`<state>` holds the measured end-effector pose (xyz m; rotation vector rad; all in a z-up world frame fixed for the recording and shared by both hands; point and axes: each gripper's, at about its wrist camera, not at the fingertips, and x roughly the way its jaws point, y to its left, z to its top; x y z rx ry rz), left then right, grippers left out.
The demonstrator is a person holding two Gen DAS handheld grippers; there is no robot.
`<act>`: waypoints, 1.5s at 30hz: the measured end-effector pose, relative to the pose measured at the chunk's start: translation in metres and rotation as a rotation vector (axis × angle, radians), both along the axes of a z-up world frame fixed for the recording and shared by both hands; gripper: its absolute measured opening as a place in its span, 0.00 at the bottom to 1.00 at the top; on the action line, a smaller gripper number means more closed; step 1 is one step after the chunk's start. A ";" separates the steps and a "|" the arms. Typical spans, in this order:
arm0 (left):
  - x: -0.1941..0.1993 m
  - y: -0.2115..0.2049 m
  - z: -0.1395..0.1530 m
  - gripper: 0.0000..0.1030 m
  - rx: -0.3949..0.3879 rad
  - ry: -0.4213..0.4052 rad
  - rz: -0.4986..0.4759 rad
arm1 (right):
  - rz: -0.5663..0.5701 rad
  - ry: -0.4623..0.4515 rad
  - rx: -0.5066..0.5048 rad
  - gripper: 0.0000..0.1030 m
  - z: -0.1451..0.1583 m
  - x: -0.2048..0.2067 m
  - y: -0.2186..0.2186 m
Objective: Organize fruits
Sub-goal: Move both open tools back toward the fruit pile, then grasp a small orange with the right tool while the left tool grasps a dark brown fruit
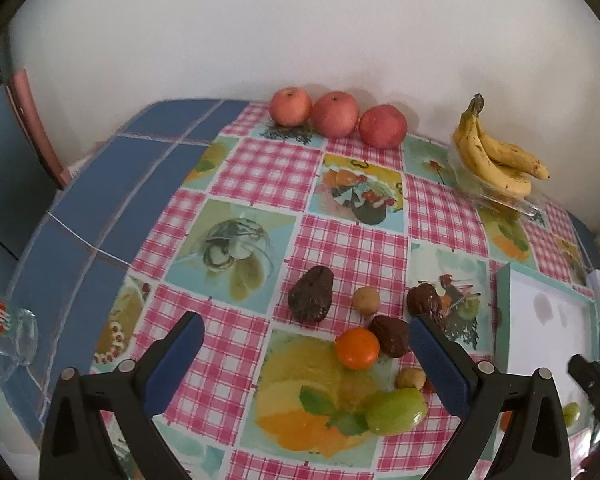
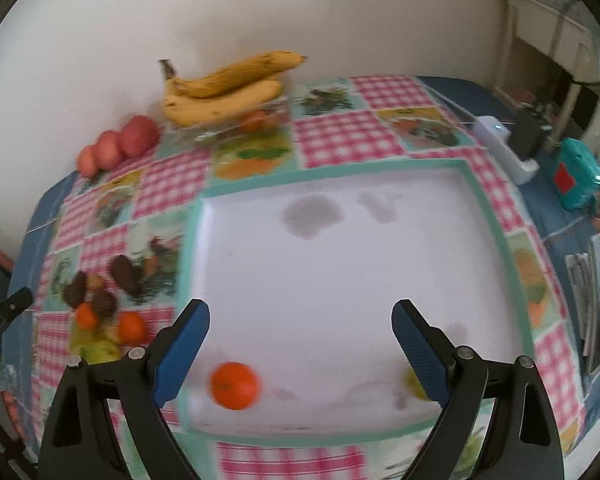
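Clearly both claws gape wide, empty; the orange near the tray edge could roll out.

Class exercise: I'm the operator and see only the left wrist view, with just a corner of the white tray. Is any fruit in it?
Observer: Yes, an orange lies in the white tray, near its front left corner.
Operator: Anything else inside?
Observer: A yellow-green fruit, mostly hidden behind a finger of the right gripper.
Operator: Is that gripper holding something?
Observer: No, it is open and empty above the tray.
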<state>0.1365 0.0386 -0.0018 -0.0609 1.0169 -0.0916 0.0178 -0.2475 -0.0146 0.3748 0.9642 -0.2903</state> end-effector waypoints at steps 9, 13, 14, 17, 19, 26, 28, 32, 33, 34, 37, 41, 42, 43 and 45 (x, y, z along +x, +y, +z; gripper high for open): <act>0.024 0.009 -0.006 1.00 -0.058 0.048 0.012 | 0.129 0.028 0.002 0.90 0.005 0.038 0.053; 0.034 0.010 0.000 0.99 -0.073 0.050 -0.025 | 0.176 0.052 0.004 0.90 0.009 0.056 0.071; 0.037 0.010 0.002 0.99 -0.078 0.051 -0.036 | 0.187 0.059 -0.004 0.90 0.011 0.060 0.076; 0.043 0.011 0.005 0.98 -0.104 0.058 -0.053 | 0.219 0.071 0.004 0.90 0.015 0.071 0.086; 0.048 0.014 0.007 0.94 -0.125 0.065 -0.055 | 0.229 0.073 0.014 0.90 0.016 0.079 0.091; 0.054 0.015 0.002 0.85 -0.094 0.079 -0.054 | 0.257 0.061 0.001 0.90 0.022 0.093 0.101; 0.054 0.012 -0.006 0.84 -0.091 0.099 -0.064 | 0.260 0.062 -0.003 0.89 0.021 0.096 0.103; 0.055 0.004 -0.030 0.80 -0.097 0.160 -0.085 | 0.277 0.079 -0.002 0.73 0.016 0.098 0.108; 0.056 0.003 -0.035 0.80 -0.096 0.173 -0.086 | 0.280 0.088 0.000 0.73 0.012 0.099 0.109; 0.056 0.001 -0.041 0.79 -0.098 0.186 -0.087 | 0.283 0.100 0.002 0.72 0.008 0.099 0.110; 0.057 0.001 -0.051 0.71 -0.105 0.210 -0.083 | 0.295 0.133 0.019 0.63 -0.004 0.101 0.113; 0.059 0.004 -0.060 0.69 -0.117 0.223 -0.069 | 0.313 0.193 0.055 0.61 -0.028 0.103 0.118; 0.059 0.006 -0.061 0.68 -0.120 0.225 -0.063 | 0.318 0.208 0.063 0.61 -0.034 0.103 0.119; 0.060 0.007 -0.063 0.64 -0.122 0.227 -0.057 | 0.321 0.225 0.077 0.61 -0.040 0.103 0.120; 0.060 0.009 -0.065 0.58 -0.128 0.230 -0.048 | 0.317 0.252 0.112 0.55 -0.051 0.102 0.119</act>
